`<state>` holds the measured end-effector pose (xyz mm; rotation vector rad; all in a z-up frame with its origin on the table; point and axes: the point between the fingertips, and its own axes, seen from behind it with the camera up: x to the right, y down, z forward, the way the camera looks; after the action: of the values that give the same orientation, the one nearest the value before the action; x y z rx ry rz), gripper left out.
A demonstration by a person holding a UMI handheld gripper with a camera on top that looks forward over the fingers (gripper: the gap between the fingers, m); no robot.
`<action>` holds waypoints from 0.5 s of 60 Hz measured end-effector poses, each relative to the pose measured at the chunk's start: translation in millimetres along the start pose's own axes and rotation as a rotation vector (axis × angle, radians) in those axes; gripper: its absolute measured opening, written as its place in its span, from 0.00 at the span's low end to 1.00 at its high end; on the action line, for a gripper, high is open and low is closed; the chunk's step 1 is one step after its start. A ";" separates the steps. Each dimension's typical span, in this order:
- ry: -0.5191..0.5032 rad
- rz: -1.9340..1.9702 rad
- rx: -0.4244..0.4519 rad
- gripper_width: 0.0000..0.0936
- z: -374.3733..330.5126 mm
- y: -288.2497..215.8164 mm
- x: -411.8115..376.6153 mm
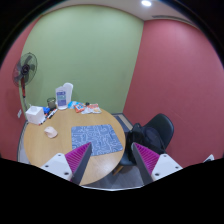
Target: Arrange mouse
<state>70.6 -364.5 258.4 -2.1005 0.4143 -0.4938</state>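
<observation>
A round wooden table (55, 145) stands ahead of my fingers. A blue patterned mouse mat (97, 137) lies on its near right part. A white mouse (50, 130) rests on the table to the left of the mat, well beyond my fingers. My gripper (112, 162) is open and empty, held above the table's near edge, with its pink pads (79, 158) wide apart.
A fan (25, 70) stands at the far left. A white box (35, 114), a jug (66, 94), a bottle and small items sit at the table's far side. A black chair with a bag (150, 135) is to the right. Green and red walls lie behind.
</observation>
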 end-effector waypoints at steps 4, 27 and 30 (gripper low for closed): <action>-0.008 -0.009 -0.018 0.90 2.1 5.3 -5.0; -0.198 -0.086 -0.154 0.90 55.1 92.3 -170.8; -0.232 -0.103 -0.136 0.90 72.0 90.6 -201.6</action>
<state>-77.4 -267.3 107.8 -2.2878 0.2103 -0.2821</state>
